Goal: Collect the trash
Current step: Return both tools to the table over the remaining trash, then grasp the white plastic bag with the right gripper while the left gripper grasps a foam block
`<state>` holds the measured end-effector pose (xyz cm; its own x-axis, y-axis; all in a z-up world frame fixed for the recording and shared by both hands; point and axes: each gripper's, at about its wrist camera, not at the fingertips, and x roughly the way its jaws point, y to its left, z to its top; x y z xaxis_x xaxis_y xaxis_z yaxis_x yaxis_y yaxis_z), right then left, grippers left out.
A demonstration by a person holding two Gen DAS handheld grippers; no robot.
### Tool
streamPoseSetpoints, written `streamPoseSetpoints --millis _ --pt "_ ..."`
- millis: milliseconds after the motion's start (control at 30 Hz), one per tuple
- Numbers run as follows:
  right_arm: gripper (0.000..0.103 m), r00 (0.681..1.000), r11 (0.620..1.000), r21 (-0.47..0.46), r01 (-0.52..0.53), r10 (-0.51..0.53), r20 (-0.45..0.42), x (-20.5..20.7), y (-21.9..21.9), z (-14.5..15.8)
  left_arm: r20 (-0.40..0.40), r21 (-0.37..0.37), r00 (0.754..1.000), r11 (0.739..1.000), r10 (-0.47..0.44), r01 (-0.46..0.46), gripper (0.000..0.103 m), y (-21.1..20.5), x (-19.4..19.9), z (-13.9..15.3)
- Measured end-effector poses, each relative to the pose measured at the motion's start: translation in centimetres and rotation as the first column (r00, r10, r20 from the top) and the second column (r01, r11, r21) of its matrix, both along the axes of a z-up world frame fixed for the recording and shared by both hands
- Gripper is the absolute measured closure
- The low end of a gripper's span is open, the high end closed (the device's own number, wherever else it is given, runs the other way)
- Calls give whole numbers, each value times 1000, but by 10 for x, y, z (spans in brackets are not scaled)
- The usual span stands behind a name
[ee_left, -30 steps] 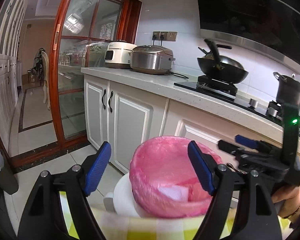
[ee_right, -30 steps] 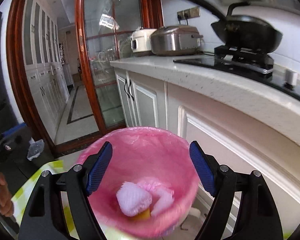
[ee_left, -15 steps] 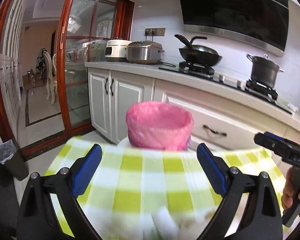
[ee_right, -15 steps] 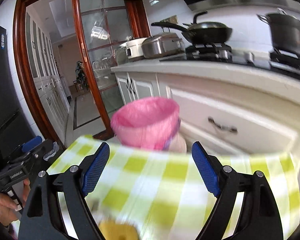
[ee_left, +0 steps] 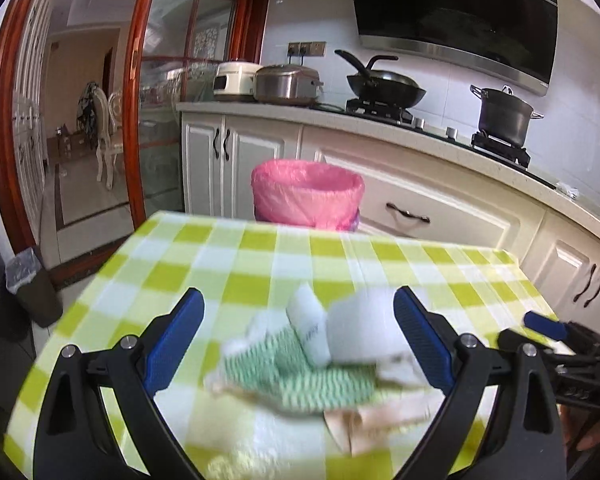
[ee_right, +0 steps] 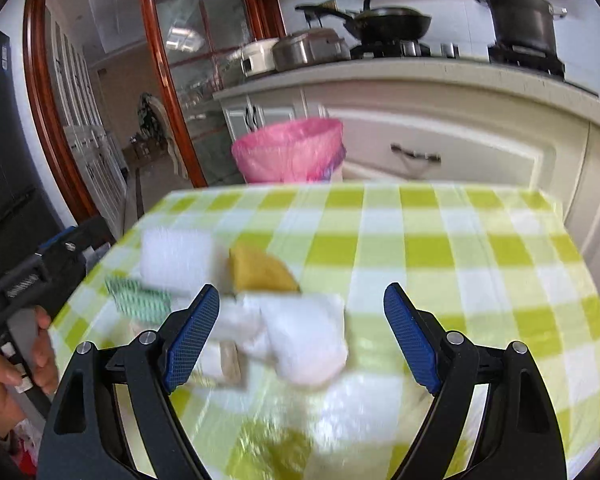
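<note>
A pile of trash lies blurred on the green-checked table [ee_left: 260, 256]. In it are a white crumpled lump [ee_left: 360, 328], a small white carton [ee_left: 310, 328], a green-striped wrapper [ee_left: 292, 376] and beige paper [ee_left: 364, 424]. My left gripper [ee_left: 298, 308] hangs open just above this pile, holding nothing. The right wrist view shows a white block [ee_right: 176, 260], a yellow piece [ee_right: 260, 272] and a white tissue wad [ee_right: 308, 340]. My right gripper [ee_right: 302, 296] is open over the wad, not gripping it. The pink-lined bin [ee_left: 308, 196] [ee_right: 290, 152] stands beyond the table's far edge.
White kitchen cabinets [ee_left: 440, 208] and a counter with a wok [ee_left: 384, 88], a pot [ee_left: 504, 116] and cookers run behind the bin. A red-framed glass door [ee_left: 140, 120] is at left, a dark floor bin [ee_left: 32, 288] below it. A hand [ee_right: 4, 372] holds the left gripper's handle.
Both grippers have drawn back from over the pink bin to above the table. The bin now looks smaller and farther off, and the trash pile has come into view under the jaws.
</note>
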<state>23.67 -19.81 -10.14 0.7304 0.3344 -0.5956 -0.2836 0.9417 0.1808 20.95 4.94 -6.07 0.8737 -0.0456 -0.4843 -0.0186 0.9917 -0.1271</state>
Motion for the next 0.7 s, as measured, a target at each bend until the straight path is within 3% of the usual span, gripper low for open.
streamPoseSetpoints --millis 167,433,533,633,700 --pt "23 998 1000 -19 23 -25 -64 12 -1 -27 -34 21 999 1000 -4 4 10 -2 -15 -18" --pt "23 996 1000 8 9 -8 -86 30 9 -36 -57 43 998 999 -13 15 10 -7 -10 -27" --pt "36 995 999 40 -3 7 -96 32 9 -36 -56 50 998 999 -19 22 10 -11 -5 -26" --pt "59 995 999 46 -14 19 -99 30 7 -36 -56 57 998 998 -26 29 10 -15 1 -25" --pt "66 995 998 55 -19 24 -94 27 5 -34 -55 57 998 998 -27 30 10 -17 7 -24"
